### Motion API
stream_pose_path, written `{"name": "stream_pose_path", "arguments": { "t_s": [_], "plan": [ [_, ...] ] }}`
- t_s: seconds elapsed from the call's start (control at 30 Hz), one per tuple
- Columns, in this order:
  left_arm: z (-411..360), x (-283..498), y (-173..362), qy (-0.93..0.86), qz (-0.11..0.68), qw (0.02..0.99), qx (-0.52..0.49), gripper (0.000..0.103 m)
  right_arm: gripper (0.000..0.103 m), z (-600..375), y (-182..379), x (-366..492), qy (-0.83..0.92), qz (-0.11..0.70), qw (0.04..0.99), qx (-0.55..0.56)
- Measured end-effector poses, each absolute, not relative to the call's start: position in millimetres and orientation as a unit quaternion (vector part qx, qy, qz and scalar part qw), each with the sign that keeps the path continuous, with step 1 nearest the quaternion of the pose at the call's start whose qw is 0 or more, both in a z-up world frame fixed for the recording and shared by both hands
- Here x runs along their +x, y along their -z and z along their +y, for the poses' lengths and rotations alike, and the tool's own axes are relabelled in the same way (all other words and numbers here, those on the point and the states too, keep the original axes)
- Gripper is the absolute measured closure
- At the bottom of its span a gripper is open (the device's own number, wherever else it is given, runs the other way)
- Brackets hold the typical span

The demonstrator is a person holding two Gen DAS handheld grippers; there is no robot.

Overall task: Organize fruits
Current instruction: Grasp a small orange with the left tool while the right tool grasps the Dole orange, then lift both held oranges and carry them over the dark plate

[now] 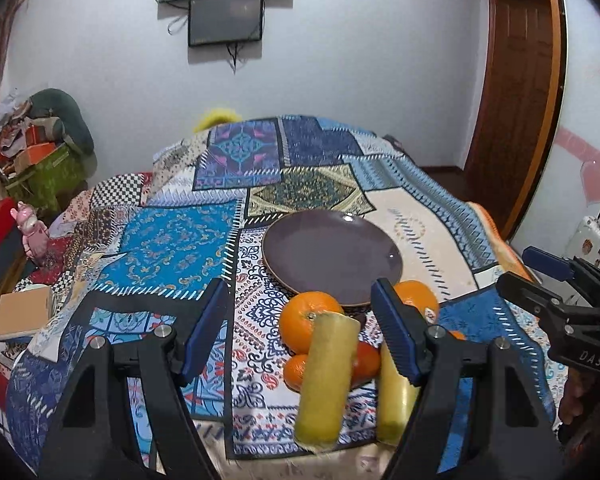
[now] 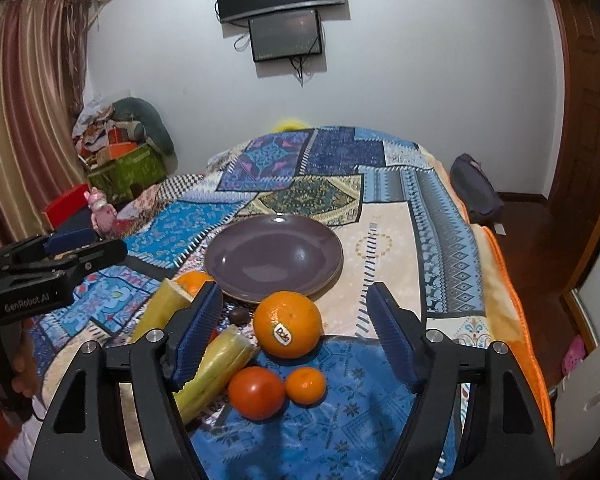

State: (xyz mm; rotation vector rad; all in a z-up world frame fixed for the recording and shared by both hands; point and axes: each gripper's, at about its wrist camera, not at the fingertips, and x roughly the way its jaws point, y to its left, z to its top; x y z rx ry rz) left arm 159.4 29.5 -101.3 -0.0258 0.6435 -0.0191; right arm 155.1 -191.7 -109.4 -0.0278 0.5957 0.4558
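Note:
Fruit lies in a cluster on the patterned bedspread in front of an empty purple plate (image 1: pixel 332 256) (image 2: pixel 274 258). My left gripper (image 1: pixel 300 332) is open above an orange (image 1: pixel 310 320) and a yellow-green stick-shaped piece (image 1: pixel 326 380), and its pads touch neither. A second yellow piece (image 1: pixel 392 396) lies by its right finger. My right gripper (image 2: pixel 296 334) hovers open around a stickered orange (image 2: pixel 287 324), clear of it. Below that orange sit a red tomato-like fruit (image 2: pixel 256 392) and a small mandarin (image 2: pixel 306 385). Each gripper shows in the other's view (image 1: pixel 524 272) (image 2: pixel 96 244).
A small dark round thing (image 2: pixel 239 316) lies between the plate and the fruit. The bed's orange edge (image 2: pixel 512 320) drops off to the right. Boxes and clutter (image 2: pixel 124 160) stand at the back left by a curtain, and a pink toy (image 2: pixel 100 208) sits on the left.

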Motion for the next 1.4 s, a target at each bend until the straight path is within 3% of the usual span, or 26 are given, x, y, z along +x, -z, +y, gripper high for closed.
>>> {"name": "stream_pose_path", "arguments": {
  "t_s": [0.6, 0.8, 1.4],
  "plan": [
    [12.0, 240.3, 146.5, 0.043, 0.441, 0.896, 0.008, 0.030, 0.031, -182.6, 146.6, 202.6, -0.246, 0.375, 0.894, -0.010],
    [15.8, 257.6, 165.5, 0.037, 0.487, 0.872, -0.029, 0.029, 0.031, -176.3, 156.5, 210.6, -0.256, 0.397, 0.881, -0.004],
    [15.9, 268.2, 205.5, 0.050, 0.550, 0.832, -0.044, 0.030, 0.031, -170.6, 180.3, 226.3, -0.264, 0.440, 0.858, 0.012]
  ]
}}
